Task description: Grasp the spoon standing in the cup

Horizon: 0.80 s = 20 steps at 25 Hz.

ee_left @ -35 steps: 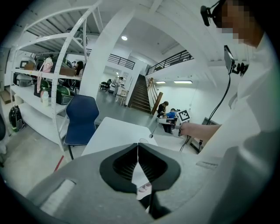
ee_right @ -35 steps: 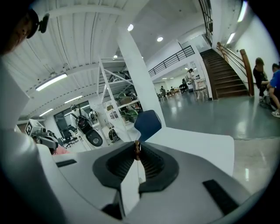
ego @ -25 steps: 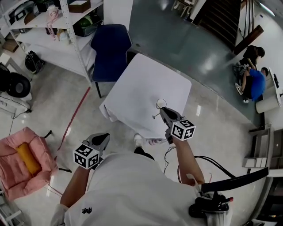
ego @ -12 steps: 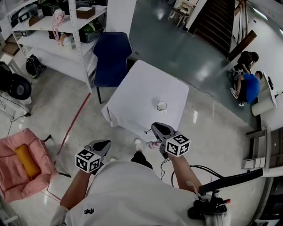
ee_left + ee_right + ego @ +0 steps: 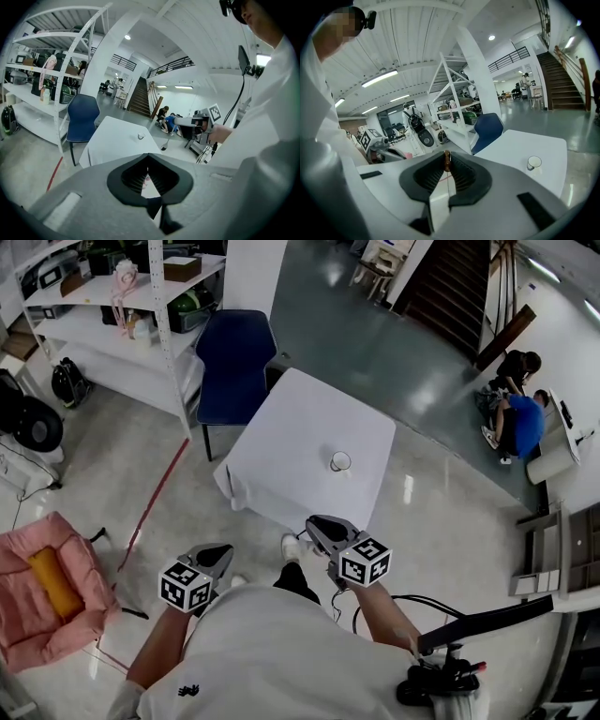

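right gripper view: brown-ended spoon (image 5: 446,161)

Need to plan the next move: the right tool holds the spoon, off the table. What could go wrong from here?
The right tool pinches the spoon only near its thin handle end, so it could swivel or slip. It appears to hang over the floor, away from the table and cup; a drop would likely land there.

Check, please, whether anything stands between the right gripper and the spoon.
Nothing visible does. The right gripper is shut on the spoon at its handle end, and the spoon hangs below the jaws, clear of the table. The cup stands on the table without it.
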Each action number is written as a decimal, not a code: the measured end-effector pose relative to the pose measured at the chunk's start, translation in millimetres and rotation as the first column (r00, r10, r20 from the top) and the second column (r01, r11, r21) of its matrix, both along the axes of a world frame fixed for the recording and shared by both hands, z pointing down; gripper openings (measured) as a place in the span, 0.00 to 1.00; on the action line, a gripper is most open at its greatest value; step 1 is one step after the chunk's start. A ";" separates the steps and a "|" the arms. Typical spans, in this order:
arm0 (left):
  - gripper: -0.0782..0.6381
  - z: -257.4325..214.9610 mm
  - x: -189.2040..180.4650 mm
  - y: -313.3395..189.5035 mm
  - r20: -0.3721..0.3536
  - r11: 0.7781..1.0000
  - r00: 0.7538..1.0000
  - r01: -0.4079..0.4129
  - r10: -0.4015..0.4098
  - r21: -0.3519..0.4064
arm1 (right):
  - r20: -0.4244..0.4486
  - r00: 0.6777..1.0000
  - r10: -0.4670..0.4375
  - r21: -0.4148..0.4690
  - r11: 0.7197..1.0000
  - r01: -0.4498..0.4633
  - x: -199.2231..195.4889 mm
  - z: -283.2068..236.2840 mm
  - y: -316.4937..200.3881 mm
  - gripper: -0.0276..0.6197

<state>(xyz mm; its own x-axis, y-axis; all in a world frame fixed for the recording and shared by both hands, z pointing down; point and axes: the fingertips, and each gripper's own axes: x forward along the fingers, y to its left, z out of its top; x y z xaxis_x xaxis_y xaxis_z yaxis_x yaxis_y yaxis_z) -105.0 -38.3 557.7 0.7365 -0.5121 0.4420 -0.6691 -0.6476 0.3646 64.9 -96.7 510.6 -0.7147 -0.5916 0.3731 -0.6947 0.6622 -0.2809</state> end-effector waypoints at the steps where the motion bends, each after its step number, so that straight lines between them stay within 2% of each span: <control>1: 0.13 -0.1 0.7 1.6 0.000 1.000 1.000 -0.001 0.001 0.003 | -0.001 1.000 -0.003 0.001 1.000 0.003 -1.1 0.0 2.5 0.12; 20: 0.13 -1.3 -0.1 10.0 0.003 1.000 1.000 0.007 -0.007 0.015 | -0.006 0.999 -0.047 0.015 0.999 0.047 -15.9 -5.5 12.9 0.12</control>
